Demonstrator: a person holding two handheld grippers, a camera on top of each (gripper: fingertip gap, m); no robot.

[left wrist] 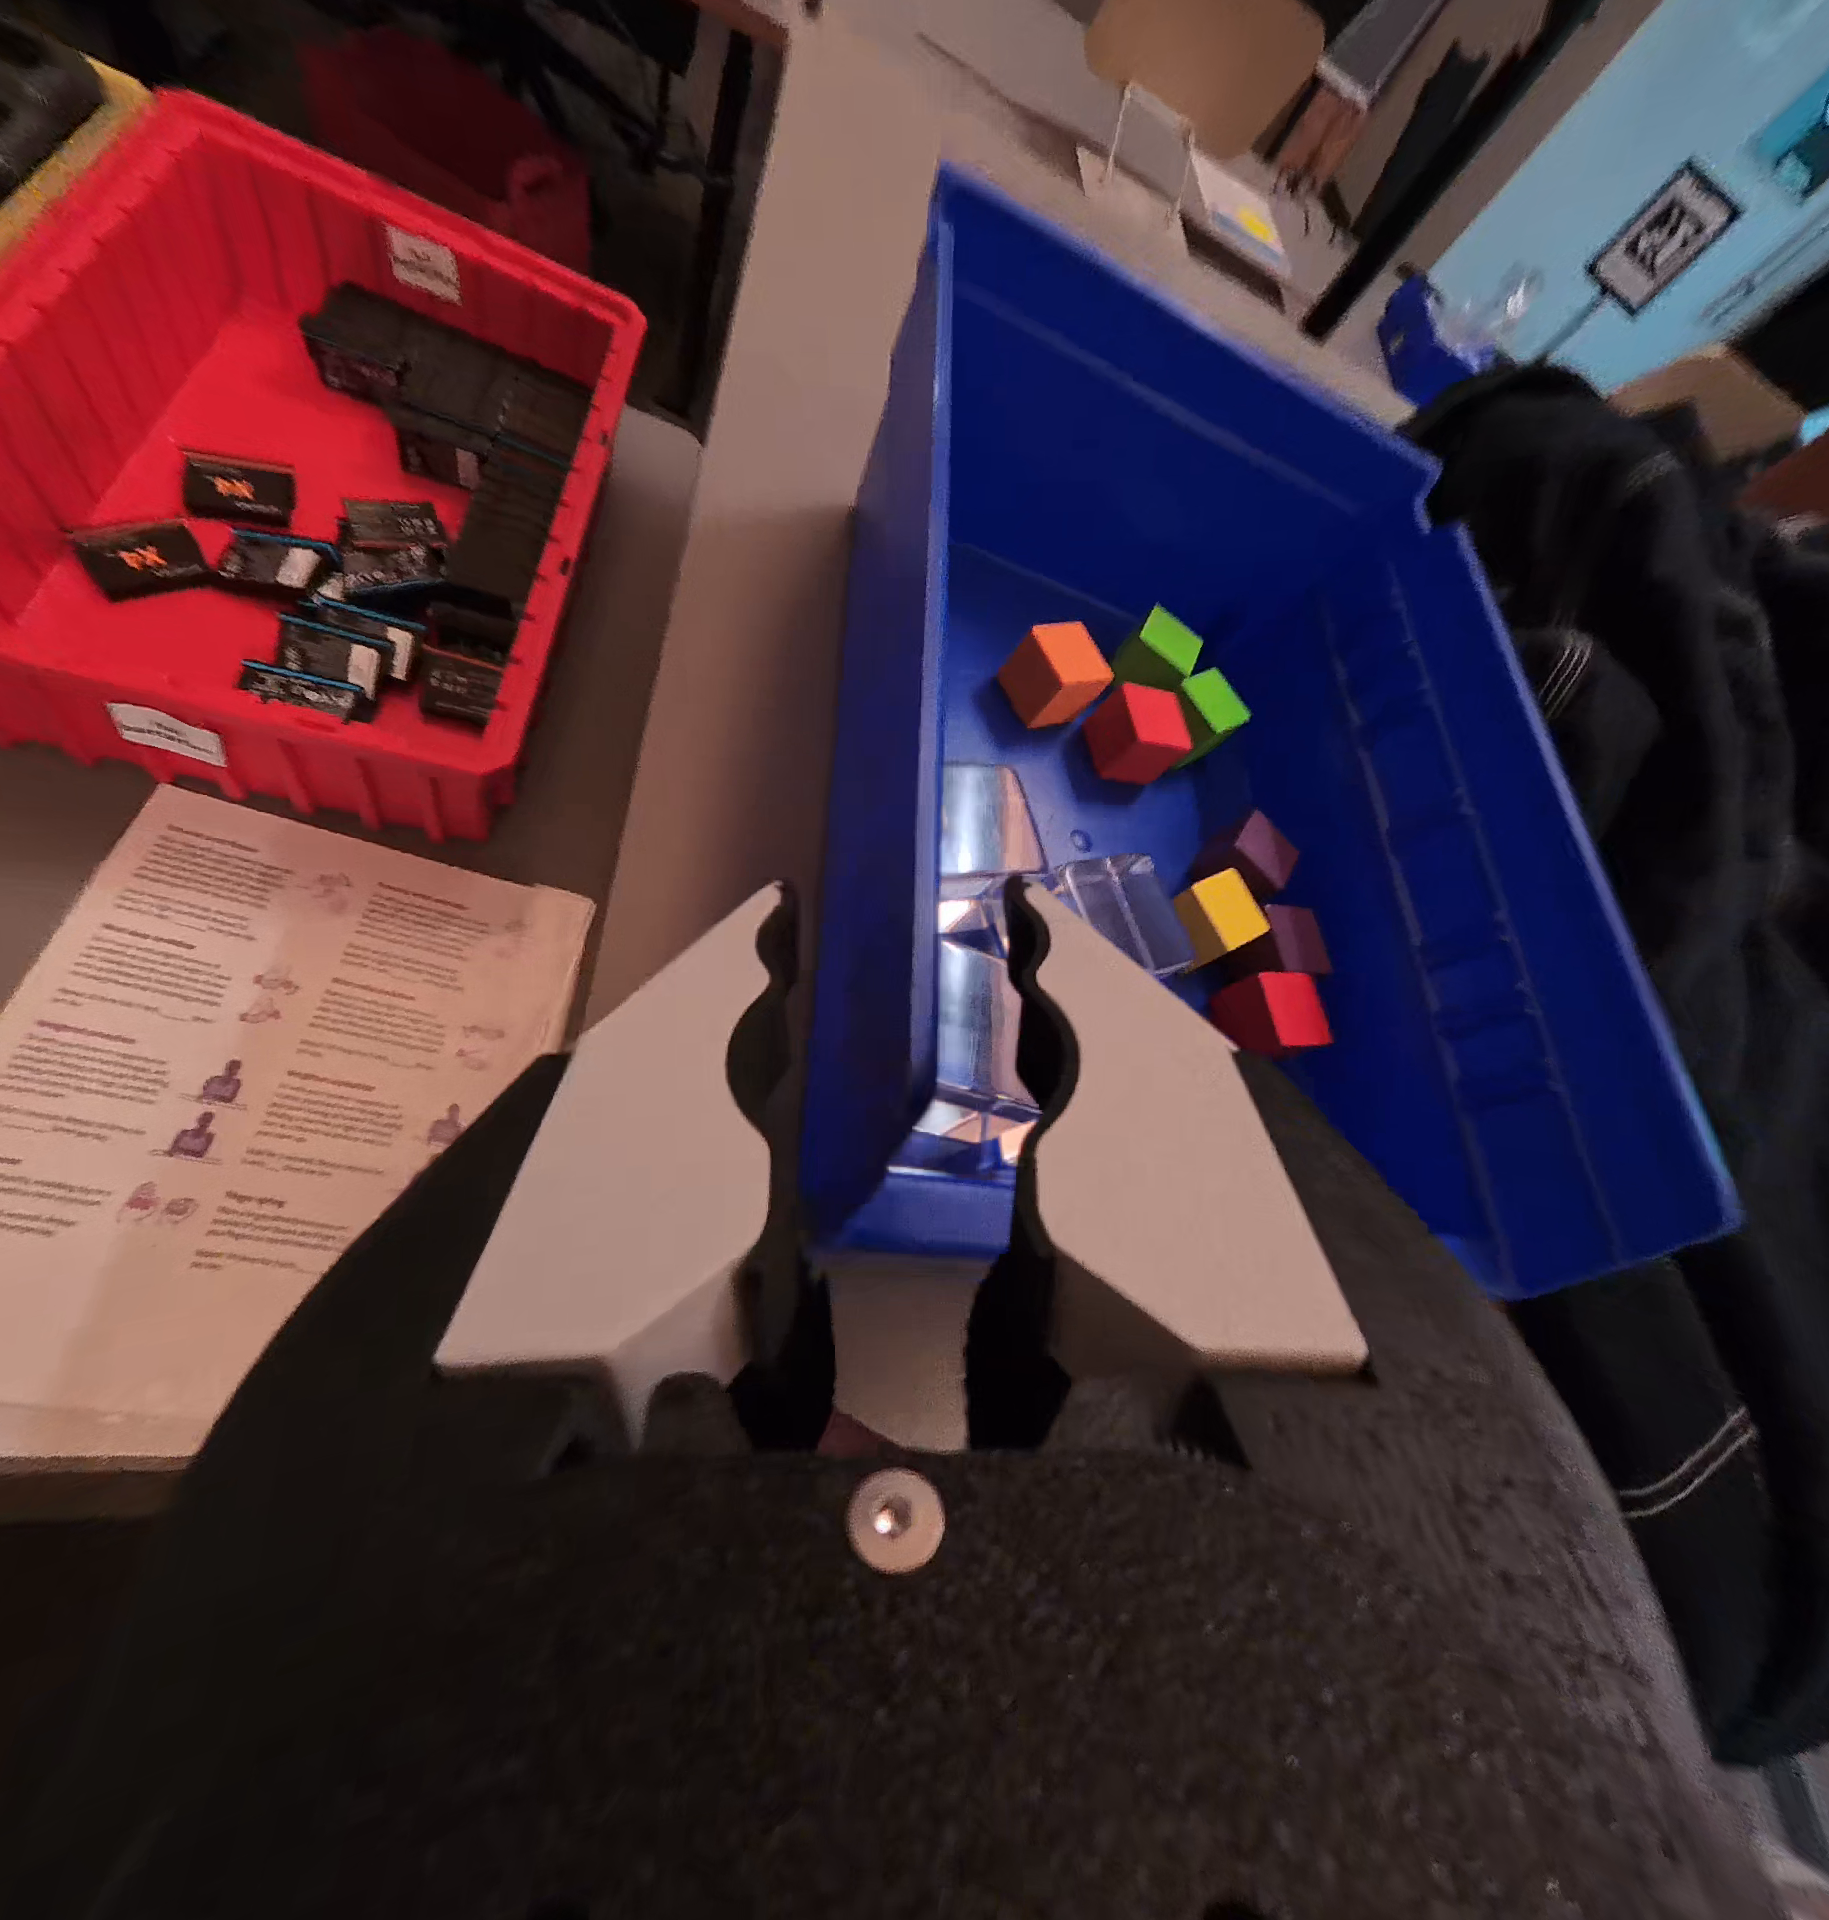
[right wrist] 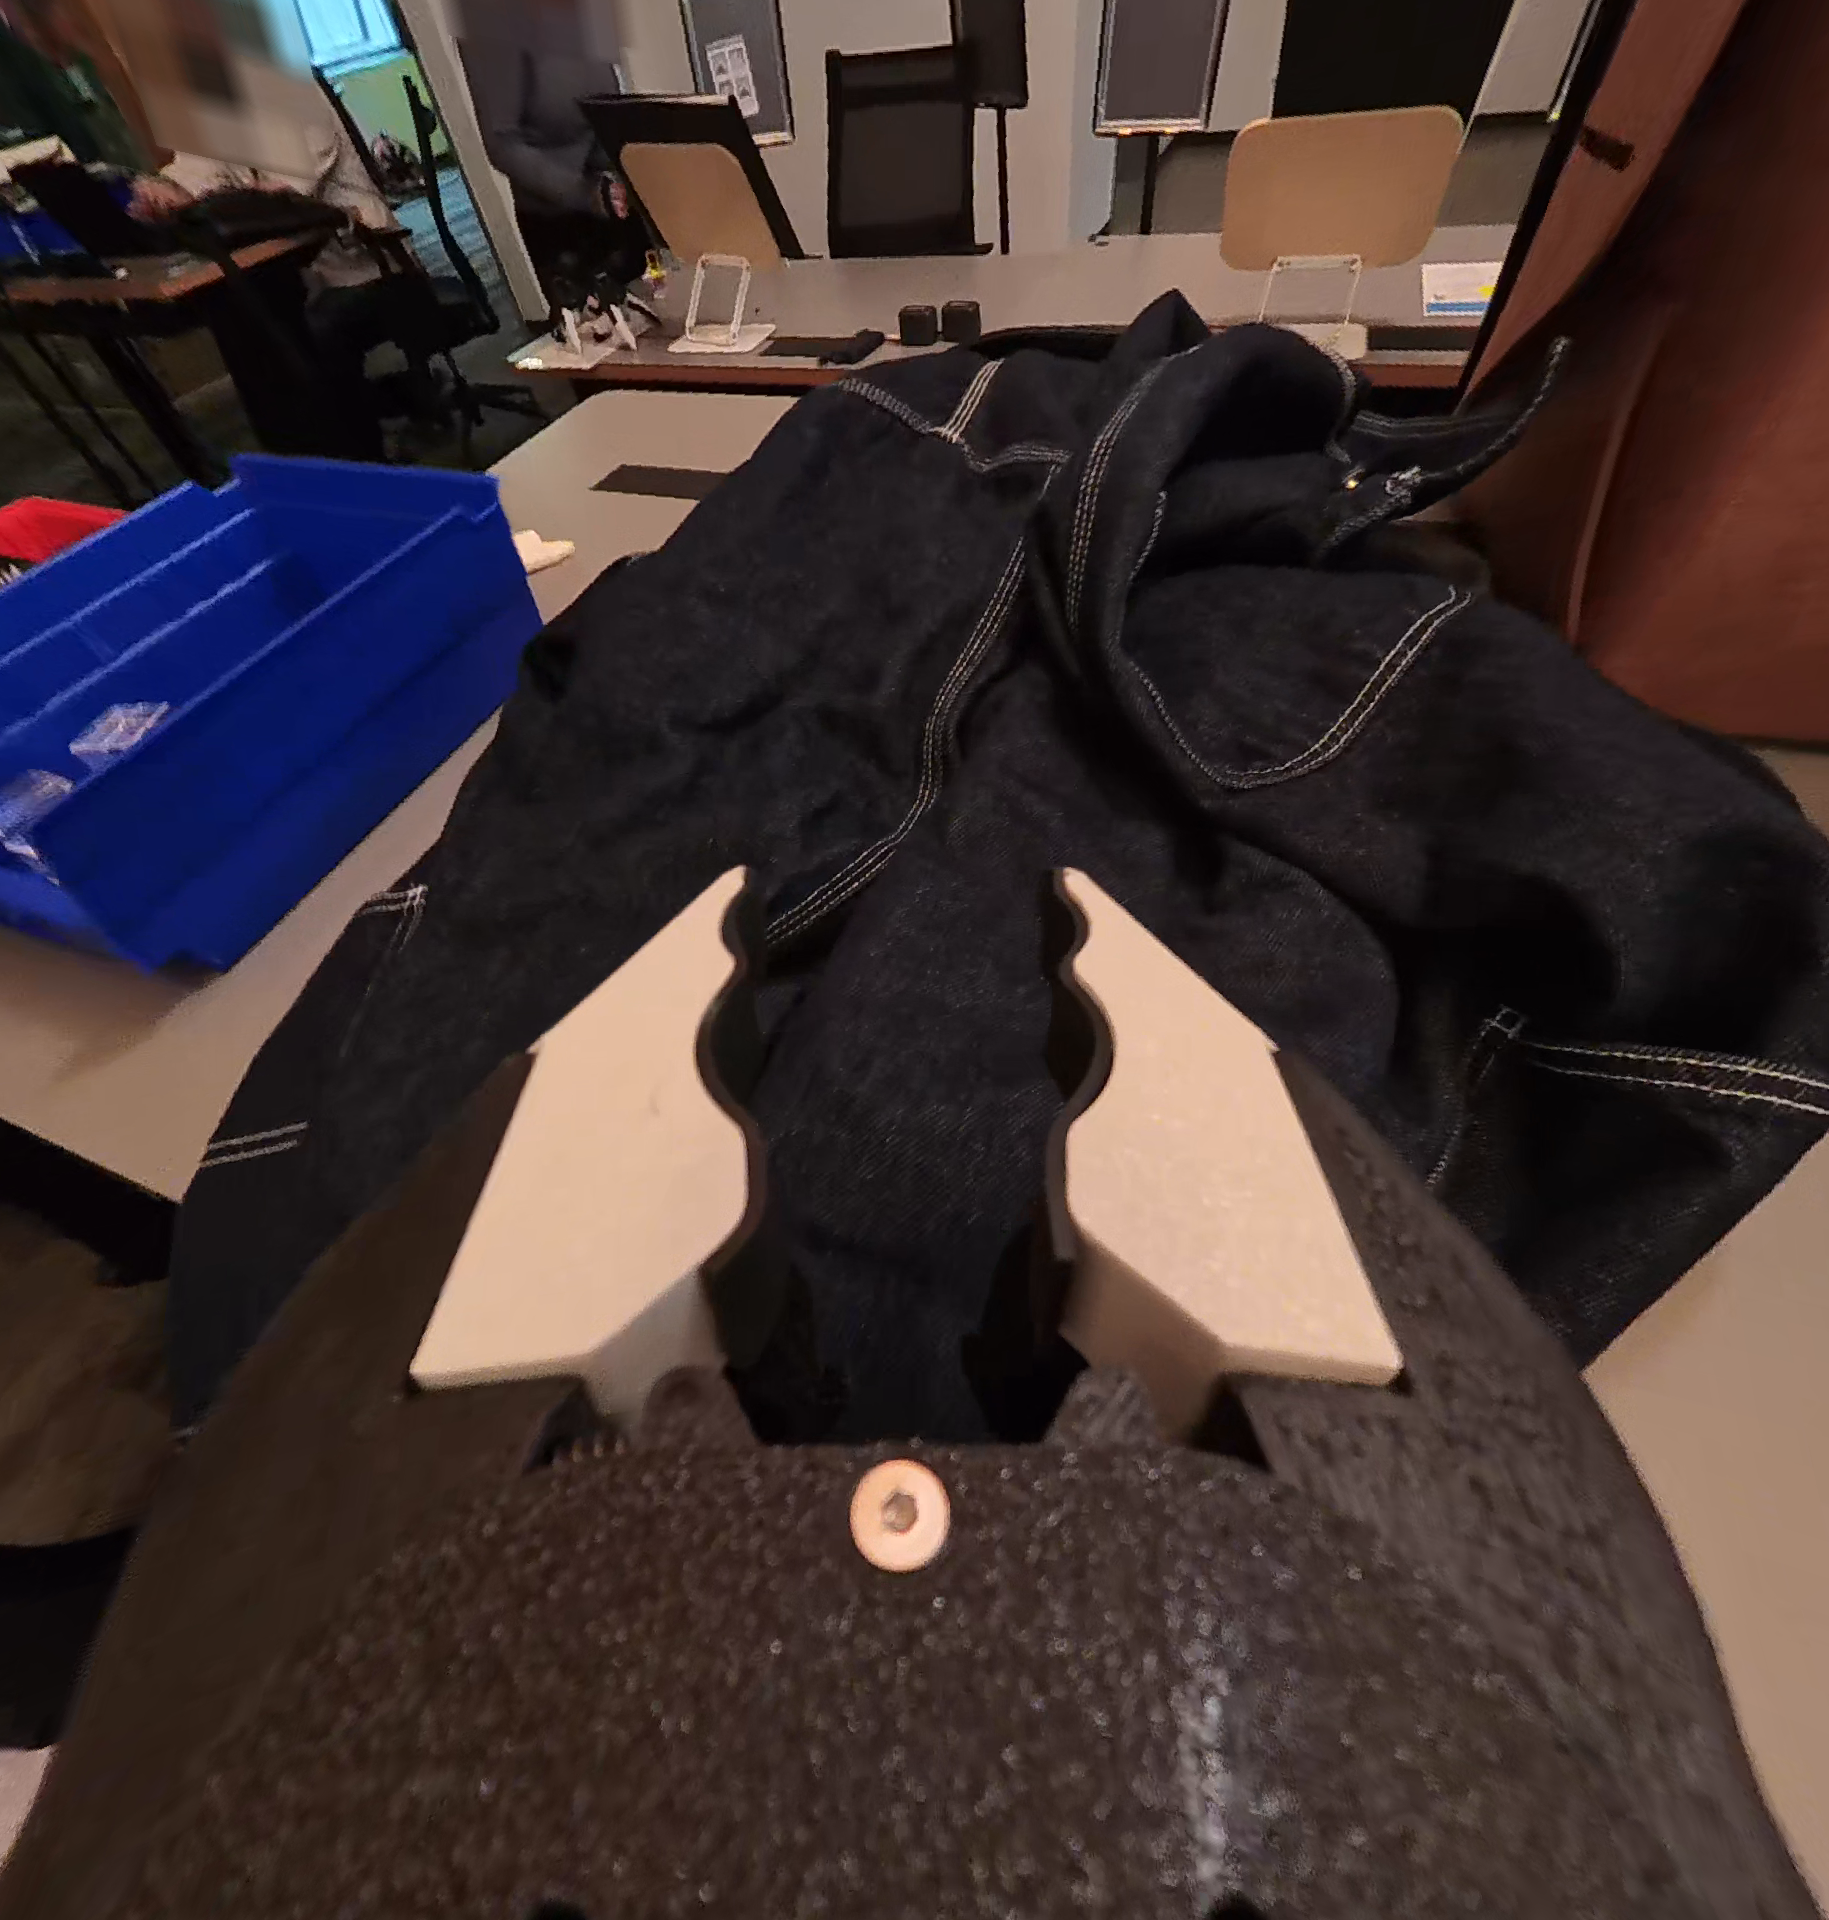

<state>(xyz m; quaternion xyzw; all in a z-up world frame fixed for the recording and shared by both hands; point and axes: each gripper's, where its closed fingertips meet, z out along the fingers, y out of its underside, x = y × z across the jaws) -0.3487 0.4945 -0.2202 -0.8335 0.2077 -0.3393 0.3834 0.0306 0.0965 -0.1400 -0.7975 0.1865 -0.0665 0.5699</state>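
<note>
The left hand-held gripper (left wrist: 894,899) stands spread, its two fingers straddling the near-left wall of the blue bin (left wrist: 1575,935) at the centre of the left wrist view, one finger outside and one inside, pinching nothing that I can make out. Just past the inner finger lie several clear acrylic blocks (left wrist: 983,831), and farther in sit small coloured cubes (left wrist: 1138,686) in two loose clusters, kept from scattering by the bin's walls. At the upper left of that frame a red bin (left wrist: 48,343) holds small black packets (left wrist: 240,488), and a printed sheet (left wrist: 266,1039) lies flat on the desk (left wrist: 744,520) below it. In the right wrist view the right hand-held gripper (right wrist: 899,883) is likewise spread and hangs over a crumpled dark denim garment (right wrist: 1305,727) (pale stitching marks its seams), which sprawls across the desk with one part drooping over the near edge at the lower left. Whether the fingers touch the cloth I cannot tell.
</note>
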